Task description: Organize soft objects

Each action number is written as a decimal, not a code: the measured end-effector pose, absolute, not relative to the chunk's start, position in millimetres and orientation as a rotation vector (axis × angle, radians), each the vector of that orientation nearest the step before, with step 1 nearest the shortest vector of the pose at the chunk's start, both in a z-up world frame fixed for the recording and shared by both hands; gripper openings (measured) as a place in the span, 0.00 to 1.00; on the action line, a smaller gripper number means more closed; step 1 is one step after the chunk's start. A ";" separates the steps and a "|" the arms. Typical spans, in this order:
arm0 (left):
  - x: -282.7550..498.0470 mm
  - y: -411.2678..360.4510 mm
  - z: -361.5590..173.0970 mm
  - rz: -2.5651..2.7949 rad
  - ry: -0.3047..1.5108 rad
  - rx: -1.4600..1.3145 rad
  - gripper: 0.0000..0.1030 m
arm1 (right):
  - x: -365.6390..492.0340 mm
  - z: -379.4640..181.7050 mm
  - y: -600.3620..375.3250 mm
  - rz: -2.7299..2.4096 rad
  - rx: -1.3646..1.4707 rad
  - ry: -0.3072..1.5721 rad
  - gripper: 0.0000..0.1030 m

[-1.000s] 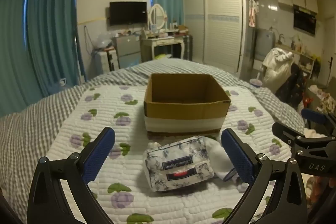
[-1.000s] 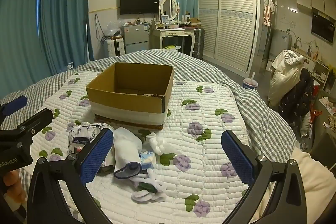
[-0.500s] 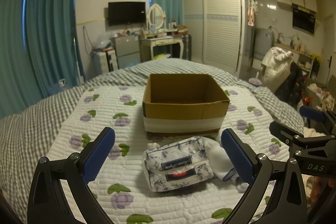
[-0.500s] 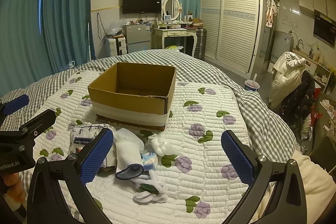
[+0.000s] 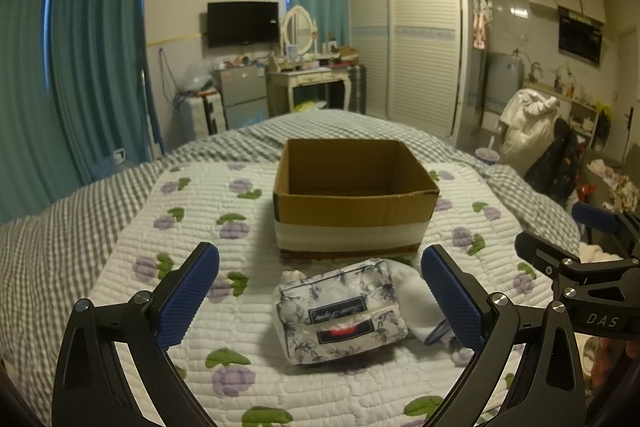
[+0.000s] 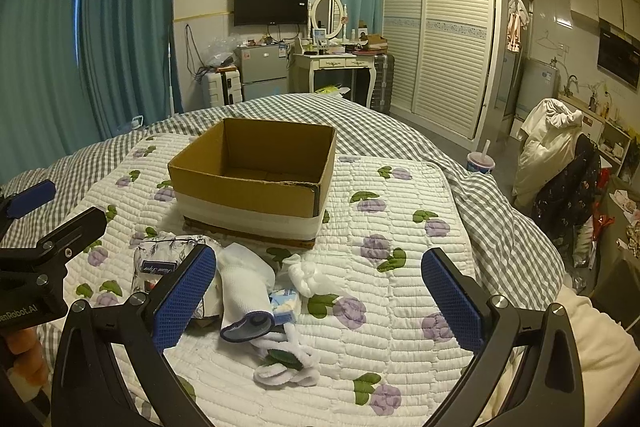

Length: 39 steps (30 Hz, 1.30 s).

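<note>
Quilted bed (image 5: pixel 120 267) w/ cardboard box (image 5: pixel 354 211), floral pouch (image 5: pixel 340 311), maybe sock (image 6: pixel 244 291); both hand-held grippers' jaws apart, empty.

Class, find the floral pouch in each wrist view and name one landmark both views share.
Left wrist: floral pouch lies low centre, between the fingers.
Right wrist: floral pouch lies lower left, partly behind the left finger.
Shared landmark: cardboard box just beyond it.
</note>
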<state>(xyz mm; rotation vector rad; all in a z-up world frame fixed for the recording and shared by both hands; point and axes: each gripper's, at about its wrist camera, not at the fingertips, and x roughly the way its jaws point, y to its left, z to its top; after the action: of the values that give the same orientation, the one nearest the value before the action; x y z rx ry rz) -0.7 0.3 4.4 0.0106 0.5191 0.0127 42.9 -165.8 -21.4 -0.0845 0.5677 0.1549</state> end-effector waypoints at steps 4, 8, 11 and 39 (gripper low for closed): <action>-0.9 -0.1 4.6 0.012 0.518 0.010 1.00 | 43.0 -21.4 -165.7 0.155 -0.085 0.568 1.00; -1.0 -0.2 4.4 0.012 0.519 0.010 1.00 | 43.0 -22.3 -165.5 0.156 -0.085 0.568 1.00; -0.9 -0.1 4.4 0.012 0.518 0.011 1.00 | 43.1 -23.8 -164.8 0.159 -0.085 0.570 1.00; -9.5 7.4 -4.4 0.069 0.591 0.043 1.00 | 37.6 -30.9 -158.1 0.239 -0.120 0.636 1.00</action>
<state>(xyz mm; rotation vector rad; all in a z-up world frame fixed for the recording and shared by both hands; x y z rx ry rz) -9.5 7.4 -4.4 0.0430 0.5907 0.0688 37.6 -158.1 -30.9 -0.1201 0.6363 0.2395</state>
